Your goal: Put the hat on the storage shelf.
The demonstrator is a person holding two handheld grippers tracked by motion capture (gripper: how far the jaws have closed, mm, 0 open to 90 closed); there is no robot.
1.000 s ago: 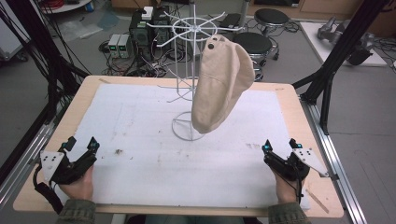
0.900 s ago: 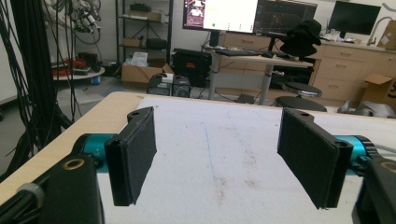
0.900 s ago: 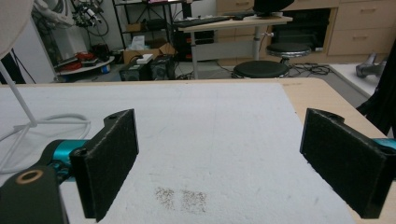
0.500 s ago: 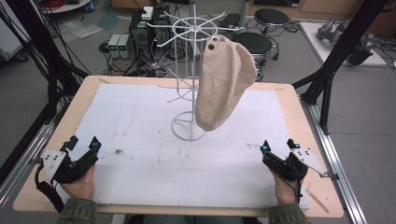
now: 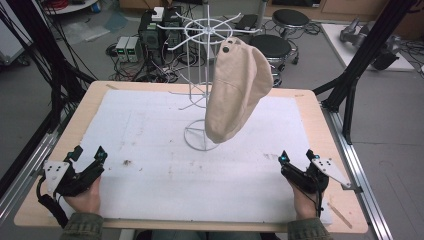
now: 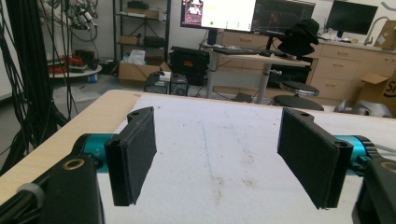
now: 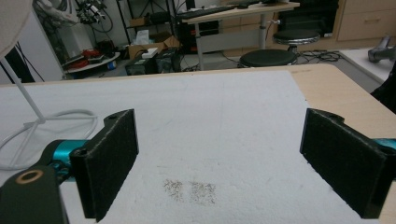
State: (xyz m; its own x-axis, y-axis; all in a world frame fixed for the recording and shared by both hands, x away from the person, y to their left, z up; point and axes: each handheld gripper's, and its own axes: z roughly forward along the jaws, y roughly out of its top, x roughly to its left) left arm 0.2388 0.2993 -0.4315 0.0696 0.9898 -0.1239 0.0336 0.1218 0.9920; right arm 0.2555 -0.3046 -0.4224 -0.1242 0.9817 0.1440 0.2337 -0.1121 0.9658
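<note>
A beige cap (image 5: pixel 239 92) hangs from an arm of the white wire rack (image 5: pixel 202 75) at mid-table. Well nearer the person than the rack, the left gripper (image 5: pixel 86 160) and right gripper (image 5: pixel 296 159) rest with jaws spread, empty. A one-sided tug on the cap could likely tip the light rack.

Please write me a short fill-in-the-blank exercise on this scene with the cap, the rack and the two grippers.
1. The beige cap hangs on a white wire ____.
2. The jaws of the left gripper stand ____.
3. The right gripper holds ____.
4. The rack's round base stands on the ____ mat.

Missing words: rack; open; nothing; white
</note>
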